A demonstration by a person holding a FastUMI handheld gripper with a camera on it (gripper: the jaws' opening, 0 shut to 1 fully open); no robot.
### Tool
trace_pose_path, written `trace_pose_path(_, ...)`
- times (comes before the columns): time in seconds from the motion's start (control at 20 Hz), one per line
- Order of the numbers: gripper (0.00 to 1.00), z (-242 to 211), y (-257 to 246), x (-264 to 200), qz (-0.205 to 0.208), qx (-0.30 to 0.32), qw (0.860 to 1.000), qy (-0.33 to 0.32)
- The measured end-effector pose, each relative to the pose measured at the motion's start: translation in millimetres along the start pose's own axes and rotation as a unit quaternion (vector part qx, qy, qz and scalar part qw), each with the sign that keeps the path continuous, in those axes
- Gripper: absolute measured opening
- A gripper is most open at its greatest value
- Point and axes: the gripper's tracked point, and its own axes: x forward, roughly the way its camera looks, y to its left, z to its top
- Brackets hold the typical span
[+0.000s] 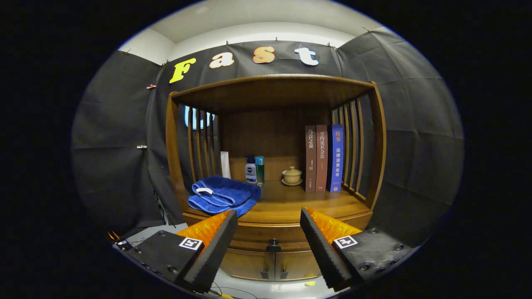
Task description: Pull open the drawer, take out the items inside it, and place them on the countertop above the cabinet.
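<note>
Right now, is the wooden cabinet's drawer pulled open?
No, the drawer front sits flush, its dark knob untouched between the open tool's fingers.

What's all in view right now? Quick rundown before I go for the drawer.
cabinet: 1, brown wood, ahead of the claw
drawer knob: 1, dark, between the fingers, drawer shut
lower doors: 2, brown, under the drawer
towel: 1, blue, folded, countertop left
bottles: 2, white-blue and teal, behind the towel
white tube: 1, left of the bottles
lidded cup: 1, beige, on a saucer, centre
books: 3, two brown, one blue, upright, right
claw: 1, open, holding nothing
</note>
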Motion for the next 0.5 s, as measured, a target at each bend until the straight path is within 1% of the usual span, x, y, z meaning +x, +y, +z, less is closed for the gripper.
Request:
trace_pose_path(0.3, 0.99, -55.5, -5.2, 37.2, -0.004, 0.011, 0.999, 0.034)
trace_pose_path(0.5, 0.99, -90.8, -6.0, 55.6, -0.006, 0.006, 0.999, 0.054)
